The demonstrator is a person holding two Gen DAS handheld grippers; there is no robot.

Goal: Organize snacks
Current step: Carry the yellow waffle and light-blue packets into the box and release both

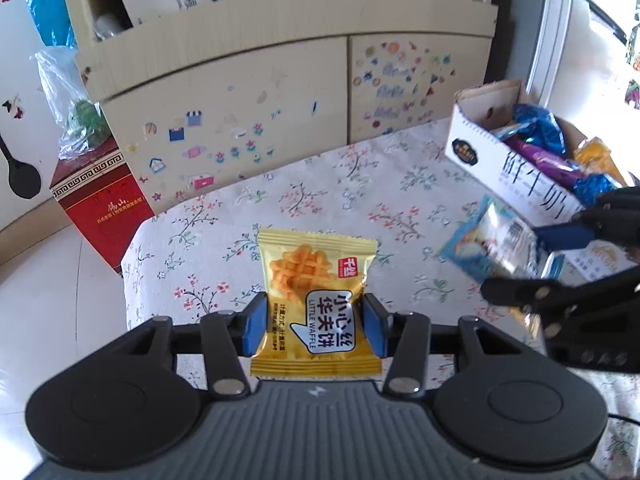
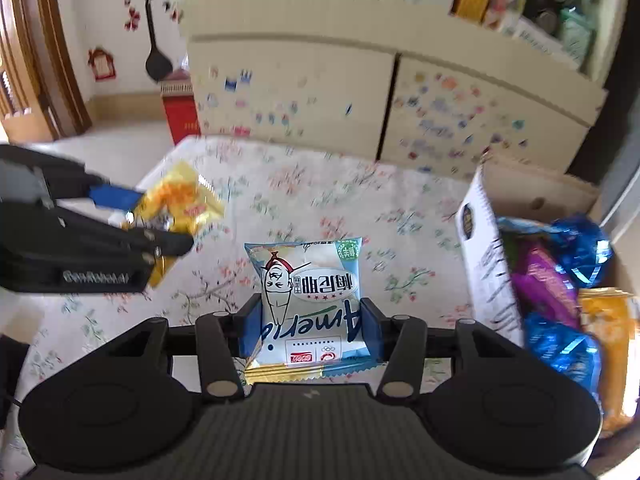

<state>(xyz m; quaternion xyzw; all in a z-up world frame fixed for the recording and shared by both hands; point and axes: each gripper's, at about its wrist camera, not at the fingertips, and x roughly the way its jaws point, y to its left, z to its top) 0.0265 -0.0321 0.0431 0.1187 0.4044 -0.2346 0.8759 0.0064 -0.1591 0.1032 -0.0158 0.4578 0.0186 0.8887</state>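
My left gripper [image 1: 316, 308] is shut on a yellow waffle packet [image 1: 316, 264], its blue pads pressing both sides, above the floral tablecloth [image 1: 320, 200]. The right wrist view shows the left gripper [image 2: 148, 220] at the left with the yellow waffle packet [image 2: 184, 196]. My right gripper [image 2: 310, 316] is shut on a pale blue and white snack packet [image 2: 308, 280]. A yellow crimped edge [image 2: 280, 376] shows under it. In the left wrist view the right gripper [image 1: 532, 264] holds this pale blue packet [image 1: 492, 244] beside a white cardboard box [image 1: 480, 148].
The white cardboard box [image 2: 480, 240] at the table's right holds blue foil, purple and orange packets. Behind the table stands a cream cabinet [image 1: 240, 112] covered in stickers. A red carton [image 1: 100, 208] sits on the floor off the table's far left corner.
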